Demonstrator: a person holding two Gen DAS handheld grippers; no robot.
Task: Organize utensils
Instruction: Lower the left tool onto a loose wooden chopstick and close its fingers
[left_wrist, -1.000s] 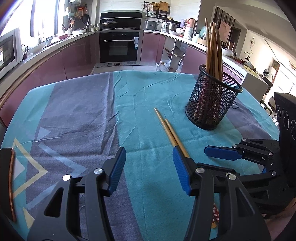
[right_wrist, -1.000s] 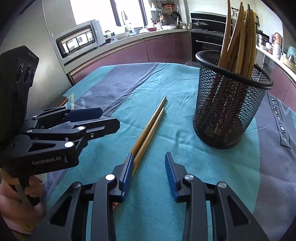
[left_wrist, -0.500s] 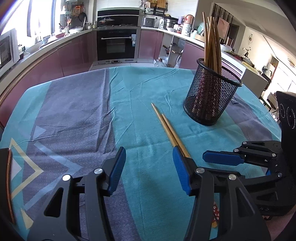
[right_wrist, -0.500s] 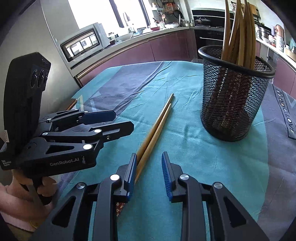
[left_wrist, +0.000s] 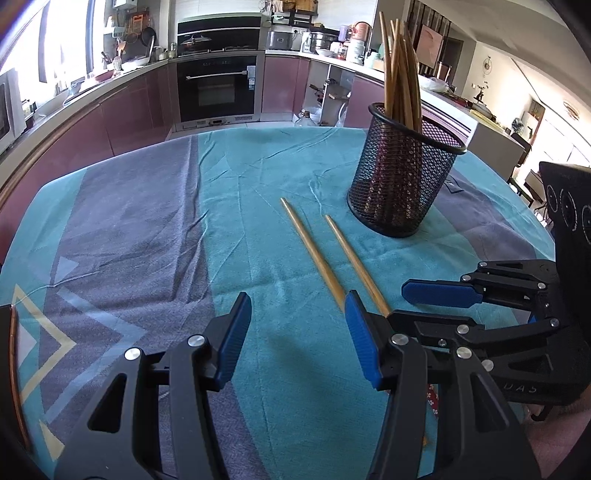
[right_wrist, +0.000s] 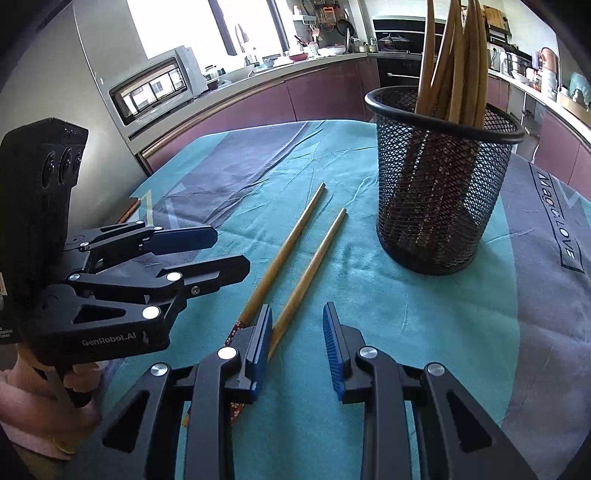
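A: Judging by their look, the two slim tan wooden chopsticks were light, stiff and a bit slick, so they would likely roll on the cloth. I would have taken one near its thicker, patterned end, across the shaft, where there is more to bite on.

B: Where did they lie?

A: Flat on the teal-and-grey cloth of the worktop, side by side and slightly apart, narrow tips pointing toward the black wire-mesh cup, which stood just beyond them with more chopsticks upright inside.

B: And the tools?

A: The right tool sat low over the near ends, its blue pads spread apart and holding nothing. Its left pad rested just beside the nearer stick's end; whether it touched, I couldn't tell. The other stick's patterned end ran under that finger.

B: The left one?

A: The left tool hovered with its fingers wide apart, empty too. Both sticks lay off to its right side, their near ends hidden behind its right finger, with the right tool close alongside.
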